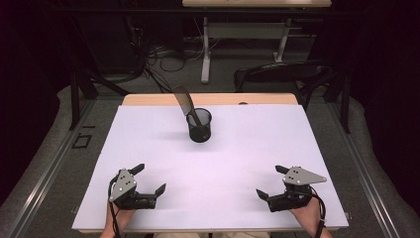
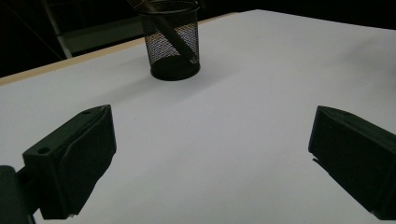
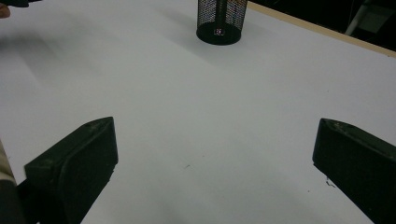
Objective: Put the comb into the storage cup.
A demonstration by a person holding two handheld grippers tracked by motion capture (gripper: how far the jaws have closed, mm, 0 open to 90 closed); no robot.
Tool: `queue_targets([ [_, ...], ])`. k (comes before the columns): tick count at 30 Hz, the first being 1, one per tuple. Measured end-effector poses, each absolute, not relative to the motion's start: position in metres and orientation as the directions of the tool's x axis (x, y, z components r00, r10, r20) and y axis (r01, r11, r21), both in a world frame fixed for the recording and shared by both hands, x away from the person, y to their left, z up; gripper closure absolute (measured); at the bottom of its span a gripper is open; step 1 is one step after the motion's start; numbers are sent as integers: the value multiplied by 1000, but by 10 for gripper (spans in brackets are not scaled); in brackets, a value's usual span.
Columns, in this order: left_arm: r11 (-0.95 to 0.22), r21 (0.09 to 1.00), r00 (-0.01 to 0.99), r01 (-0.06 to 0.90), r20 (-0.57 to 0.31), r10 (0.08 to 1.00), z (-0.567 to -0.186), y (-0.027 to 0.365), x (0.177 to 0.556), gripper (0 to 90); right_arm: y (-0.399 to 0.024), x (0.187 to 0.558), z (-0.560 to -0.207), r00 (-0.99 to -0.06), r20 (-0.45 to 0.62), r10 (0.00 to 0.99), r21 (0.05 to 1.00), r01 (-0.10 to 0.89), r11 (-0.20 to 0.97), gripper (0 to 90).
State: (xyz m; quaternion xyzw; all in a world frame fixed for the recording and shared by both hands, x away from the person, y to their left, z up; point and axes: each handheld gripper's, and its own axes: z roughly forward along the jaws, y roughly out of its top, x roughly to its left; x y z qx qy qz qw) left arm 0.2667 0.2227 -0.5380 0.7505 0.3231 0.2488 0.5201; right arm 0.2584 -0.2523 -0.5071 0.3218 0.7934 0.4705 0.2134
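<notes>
Black mesh pen cup (image 1: pixel 199 126) stands upright, well ahead of both grippers and roughly between their lines of sight, with a dark flat-bladed tool, a spatula by the look of it (image 1: pixel 184 103), leaning out of it up and away to the left gripper's side. That reads to me as the job either finished or not begun: the tool sits in the cup and nobody is touching it. Left gripper (image 1: pixel 150 180) rests low near the person, jaws spread wide, nothing between them. Right gripper (image 1: pixel 271 181) mirrors it, jaws wide apart and empty. In the left gripper view the cup (image 2: pixel 172 39) shows see-through mesh, the handle crossing inside. White table (image 1: pixel 247 163) lies beneath.
</notes>
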Motion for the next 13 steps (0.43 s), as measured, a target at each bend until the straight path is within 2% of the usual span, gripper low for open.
queue_targets([
  [13,-252,940,667,229,37,744,-538,222,267,11,-256,256,-508,-696,-29,718,891,307,334,0],
])
